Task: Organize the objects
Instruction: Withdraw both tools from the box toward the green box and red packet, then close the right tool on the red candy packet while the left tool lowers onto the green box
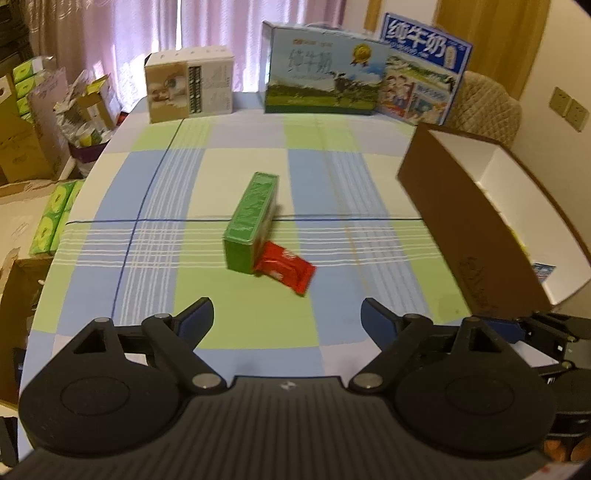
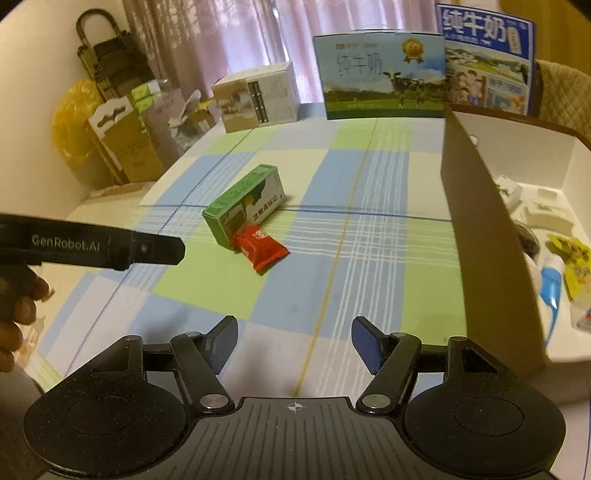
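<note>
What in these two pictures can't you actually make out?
- Brown box: in the left wrist view its near wall hides the contents.
- Same box, right wrist view: items inside are partly cut off by the wall and picture edge.
- Red packet: lettering too blurred to read.
- Green box: in the left wrist view, its printed side faces away.

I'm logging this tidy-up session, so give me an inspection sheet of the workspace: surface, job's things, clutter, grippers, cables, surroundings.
Surface: checked tablecloth covers the table.
Job's things: green box lying flat, red packet touching its near end; brown open box at the right holds several small packets.
Clutter: two milk cartons and a beige carton along the far edge.
Grippers: left gripper open, empty; right gripper open, empty.
Cables: nothing seen.
Surroundings: curtains, cardboard boxes on the floor, quilted chair.
</note>
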Available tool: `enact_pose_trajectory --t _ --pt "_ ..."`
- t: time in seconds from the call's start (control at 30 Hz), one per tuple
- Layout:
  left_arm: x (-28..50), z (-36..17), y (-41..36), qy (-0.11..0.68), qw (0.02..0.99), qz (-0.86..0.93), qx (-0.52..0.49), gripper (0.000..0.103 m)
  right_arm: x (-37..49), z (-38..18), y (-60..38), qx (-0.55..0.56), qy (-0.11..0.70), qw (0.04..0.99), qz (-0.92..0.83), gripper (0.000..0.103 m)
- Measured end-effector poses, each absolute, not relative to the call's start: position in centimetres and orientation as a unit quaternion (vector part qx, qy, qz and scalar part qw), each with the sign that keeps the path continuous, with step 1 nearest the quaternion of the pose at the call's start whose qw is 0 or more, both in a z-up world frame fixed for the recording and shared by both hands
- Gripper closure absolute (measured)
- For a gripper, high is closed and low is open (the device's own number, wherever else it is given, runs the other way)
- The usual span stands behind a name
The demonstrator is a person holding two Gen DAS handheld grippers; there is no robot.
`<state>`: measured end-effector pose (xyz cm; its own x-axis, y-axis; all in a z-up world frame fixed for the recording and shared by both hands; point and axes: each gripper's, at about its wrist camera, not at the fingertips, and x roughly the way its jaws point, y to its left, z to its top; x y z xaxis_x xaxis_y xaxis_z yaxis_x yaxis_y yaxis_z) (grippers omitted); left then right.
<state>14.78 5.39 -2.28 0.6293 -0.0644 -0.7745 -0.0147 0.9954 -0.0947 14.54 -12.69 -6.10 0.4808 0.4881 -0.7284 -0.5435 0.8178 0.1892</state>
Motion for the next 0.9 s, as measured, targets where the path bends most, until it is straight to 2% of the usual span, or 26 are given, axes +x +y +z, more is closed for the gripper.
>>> enact_pose_trajectory --t 0.37,0.57,0.9 --pt "18.4 -2.6 8.2 0.409 0.911 0.032 -0.031 0.016 17.6 -7.7 -8.2 -0.06 0.392 0.856 0.33 0.038" --pt "18.7 -5.6 10.5 0.441 0.895 0.043 -0.055 0.016 18.8 -10.1 -6.1 -0.094 0.391 0.849 0.344 0.038" --pt "19.9 -6.6 12.6 0.442 0.894 0.057 -0.048 0.017 21.1 -12.5 -2.7 -0.133 0.365 0.849 0.358 0.039"
